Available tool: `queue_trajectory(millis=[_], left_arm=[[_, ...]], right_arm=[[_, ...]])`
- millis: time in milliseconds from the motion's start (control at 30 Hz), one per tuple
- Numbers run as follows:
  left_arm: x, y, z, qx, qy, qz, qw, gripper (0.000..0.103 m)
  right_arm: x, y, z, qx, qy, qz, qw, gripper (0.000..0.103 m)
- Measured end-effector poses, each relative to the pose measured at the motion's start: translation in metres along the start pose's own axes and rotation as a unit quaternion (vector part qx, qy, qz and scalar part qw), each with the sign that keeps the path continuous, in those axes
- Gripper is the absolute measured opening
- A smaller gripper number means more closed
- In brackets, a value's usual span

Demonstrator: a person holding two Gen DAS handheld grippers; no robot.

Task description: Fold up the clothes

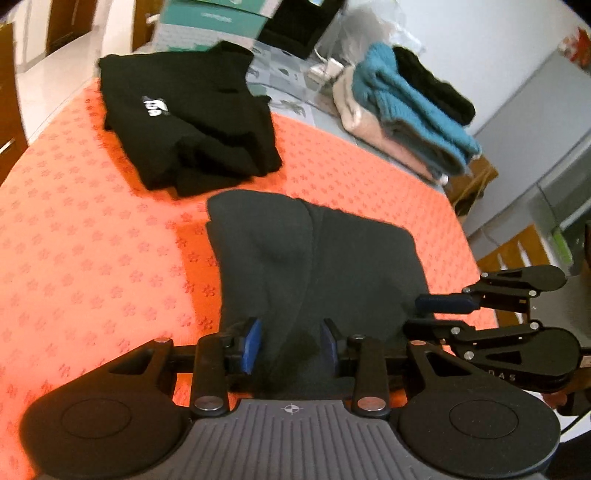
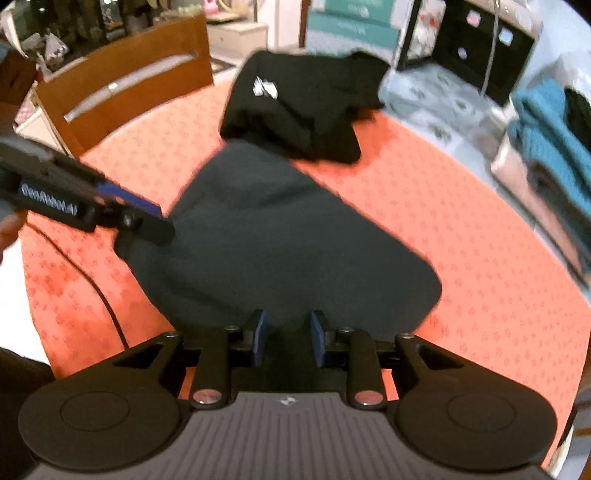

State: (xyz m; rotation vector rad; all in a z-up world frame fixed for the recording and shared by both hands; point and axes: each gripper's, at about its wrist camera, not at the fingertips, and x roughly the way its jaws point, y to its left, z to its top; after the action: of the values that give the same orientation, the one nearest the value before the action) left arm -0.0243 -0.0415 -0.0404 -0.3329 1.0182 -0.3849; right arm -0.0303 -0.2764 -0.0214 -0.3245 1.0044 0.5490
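Observation:
A dark grey garment (image 1: 314, 258) lies folded on the orange patterned tablecloth (image 1: 92, 240); it also shows in the right wrist view (image 2: 280, 236). My left gripper (image 1: 291, 345) is open, its blue pads either side of the garment's near edge. My right gripper (image 2: 288, 336) is open over the garment's near edge; it also shows at the right of the left wrist view (image 1: 439, 314), at the garment's right corner. The left gripper shows at the left of the right wrist view (image 2: 147, 218). A folded black garment with a white logo (image 1: 192, 118) lies beyond.
A stack of folded teal, pink and black knitwear (image 1: 402, 110) sits at the table's far right. A wooden chair (image 2: 125, 85) stands at the table's left side. Teal boxes (image 2: 354, 22) and a black shelf unit (image 2: 480, 48) stand behind the table.

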Motion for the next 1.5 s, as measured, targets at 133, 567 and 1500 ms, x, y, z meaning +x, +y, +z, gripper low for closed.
queue_trajectory(millis=[133,567,1500], left_arm=[[-0.002,0.008,-0.006,-0.023,0.005,0.007,0.9997,0.039],[0.007,0.024,-0.023,-0.068,0.008,0.004,0.9976,0.049],[-0.068,0.099,-0.044,-0.278,-0.07,0.014,0.958,0.053]], right_arm=[[0.004,0.012,0.015,-0.025,-0.012,0.003,1.0,0.034],[0.041,0.038,0.011,-0.071,0.039,-0.022,0.997,0.035],[0.068,0.176,0.011,-0.324,0.004,-0.108,0.94,0.075]])
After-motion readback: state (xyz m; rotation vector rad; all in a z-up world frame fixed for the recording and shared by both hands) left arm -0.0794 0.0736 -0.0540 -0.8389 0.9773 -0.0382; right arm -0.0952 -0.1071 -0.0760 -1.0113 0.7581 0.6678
